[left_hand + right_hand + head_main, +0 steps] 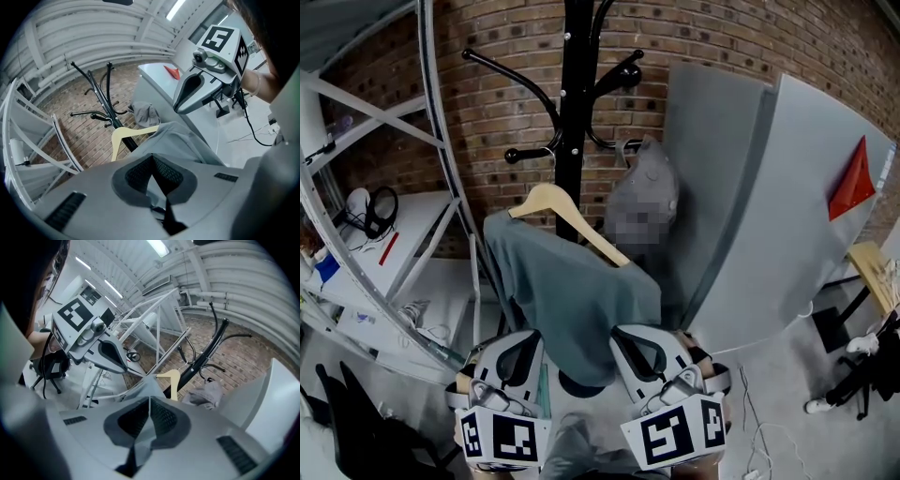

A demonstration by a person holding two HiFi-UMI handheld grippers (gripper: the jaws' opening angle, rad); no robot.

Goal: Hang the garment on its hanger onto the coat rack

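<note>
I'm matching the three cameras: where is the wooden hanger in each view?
Head view: wooden hanger at centre, carrying the teal garment.
Left gripper view: left of centre.
Right gripper view: just right of centre.
Shared landmark: black coat rack pole, directly behind the hanger.

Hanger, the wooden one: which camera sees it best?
The head view: the hanger shows almost whole, one long arm bare above the garment. The left gripper view shows only its bent end, the right gripper view just a small tip.
</note>
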